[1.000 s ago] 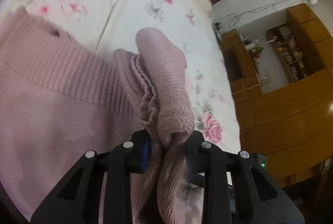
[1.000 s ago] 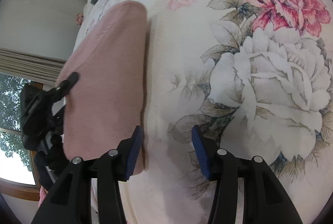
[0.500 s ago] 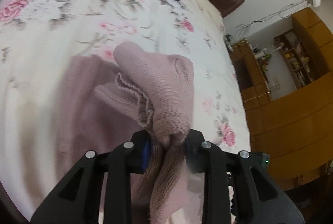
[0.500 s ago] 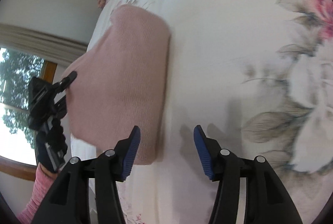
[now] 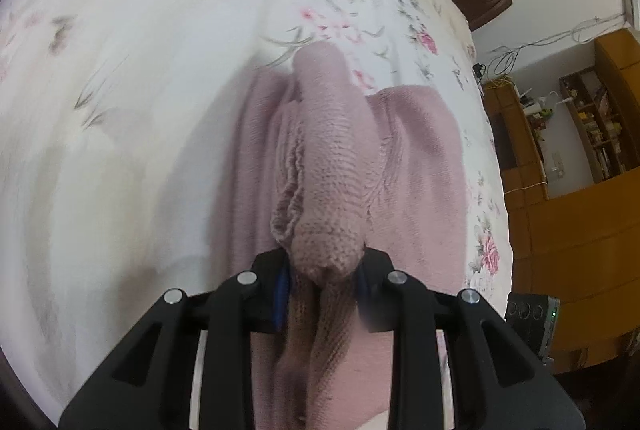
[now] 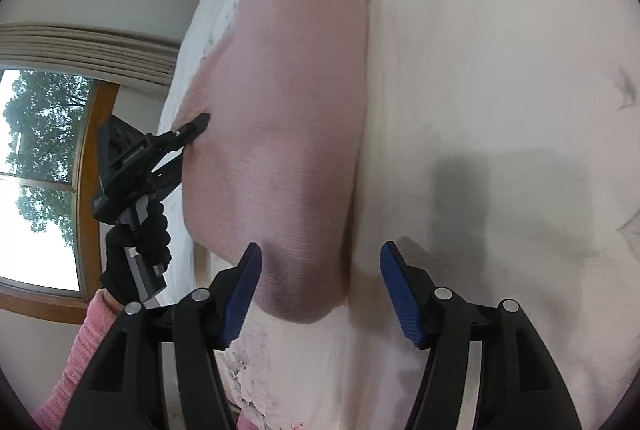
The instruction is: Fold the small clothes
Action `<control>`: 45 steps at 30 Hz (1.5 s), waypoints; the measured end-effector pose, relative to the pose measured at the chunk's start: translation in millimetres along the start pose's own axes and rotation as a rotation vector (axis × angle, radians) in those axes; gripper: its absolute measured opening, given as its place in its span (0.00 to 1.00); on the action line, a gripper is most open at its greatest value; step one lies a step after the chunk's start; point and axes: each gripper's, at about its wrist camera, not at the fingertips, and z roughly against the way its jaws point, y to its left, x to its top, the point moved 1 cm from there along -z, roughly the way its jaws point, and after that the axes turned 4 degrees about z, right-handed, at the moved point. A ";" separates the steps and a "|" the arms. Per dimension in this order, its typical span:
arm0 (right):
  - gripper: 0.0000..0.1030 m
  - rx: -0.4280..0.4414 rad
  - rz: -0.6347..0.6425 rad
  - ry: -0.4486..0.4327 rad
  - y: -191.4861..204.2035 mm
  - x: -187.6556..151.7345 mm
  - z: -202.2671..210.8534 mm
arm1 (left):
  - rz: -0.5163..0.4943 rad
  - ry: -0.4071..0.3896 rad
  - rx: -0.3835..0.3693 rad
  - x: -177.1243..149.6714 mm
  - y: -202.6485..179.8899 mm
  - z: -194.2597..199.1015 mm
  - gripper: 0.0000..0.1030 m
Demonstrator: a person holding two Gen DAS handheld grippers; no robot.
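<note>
Pink knitted garment [image 5: 420, 166]: laid folded on the bed [image 5: 132, 90], long axis running away from both grippers. Left gripper [image 5: 324, 278]: jaws pinched on a bunched knit edge at the near end. Right gripper [image 6: 320, 290]: jaws spread, empty, poised over the garment's near corner.

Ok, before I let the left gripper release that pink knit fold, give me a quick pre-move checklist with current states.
1. Left gripper clamped on the pink sweater: ok, a bunched knit edge sits between its fingers.
2. Carried edge over the rest of the sweater, not the floral bedspread: ok.
3. Folded edges aligned: cannot tell, the bunch hides them.
4. Right gripper free: ok, jaws open, nothing between them.
5. Right gripper clear of the fold: not ok, its left finger overlaps the sweater's near end.
6. Sweater flat in the right wrist view: ok, smooth surface.
</note>
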 end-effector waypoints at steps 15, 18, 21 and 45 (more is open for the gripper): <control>0.51 -0.093 0.082 0.016 21.1 -3.8 -5.8 | -0.080 -0.030 0.051 -72.0 -23.3 61.9 0.51; 0.51 -0.096 0.092 0.015 17.7 -9.1 -4.1 | -0.070 -0.006 0.040 -91.1 -21.6 64.4 0.53; 0.51 -0.098 0.092 0.016 20.2 -8.6 -7.0 | -0.047 0.012 0.008 -100.1 -18.4 60.9 0.53; 0.32 -0.196 0.128 0.080 20.6 -11.8 -45.2 | -0.013 0.060 0.122 -107.6 30.3 44.9 0.13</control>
